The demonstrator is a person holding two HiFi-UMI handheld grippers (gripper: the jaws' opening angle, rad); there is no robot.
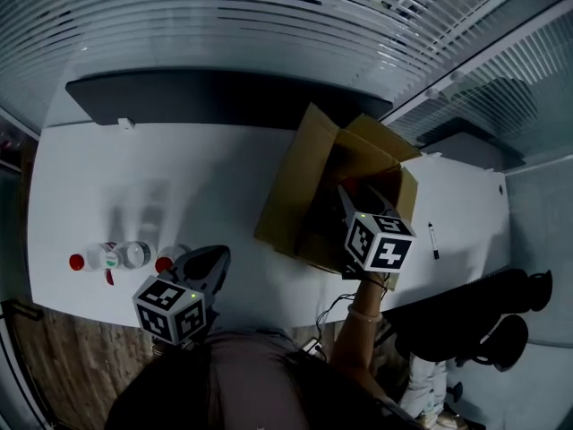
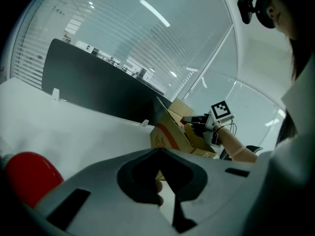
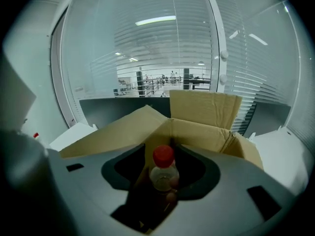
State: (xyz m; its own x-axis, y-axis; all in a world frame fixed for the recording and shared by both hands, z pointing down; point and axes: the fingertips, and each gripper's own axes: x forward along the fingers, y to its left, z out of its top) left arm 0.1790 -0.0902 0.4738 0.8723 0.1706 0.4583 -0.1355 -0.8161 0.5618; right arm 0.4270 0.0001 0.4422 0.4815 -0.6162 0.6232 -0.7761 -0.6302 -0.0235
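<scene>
My right gripper (image 1: pixel 345 193) reaches into the open cardboard box (image 1: pixel 304 177) at the table's right middle. In the right gripper view the right gripper (image 3: pixel 164 149) is shut on a small clear bottle (image 3: pixel 162 175) with a red cap, held upright over the box's (image 3: pixel 204 109) dark inside. At the near left edge of the table, my left gripper (image 1: pixel 215 256) has its jaw tips together and nothing between them. A red cap (image 2: pixel 27 176) shows just left of the left gripper (image 2: pixel 159 151). Several red-capped bottles (image 1: pixel 116 256) stand next to it.
A dark panel (image 1: pixel 224 97) runs along the back of the white table (image 1: pixel 179 177). A black pen (image 1: pixel 432 240) lies right of the box. A black chair (image 1: pixel 483 321) stands off the table's near right corner. Glass walls with blinds surround the table.
</scene>
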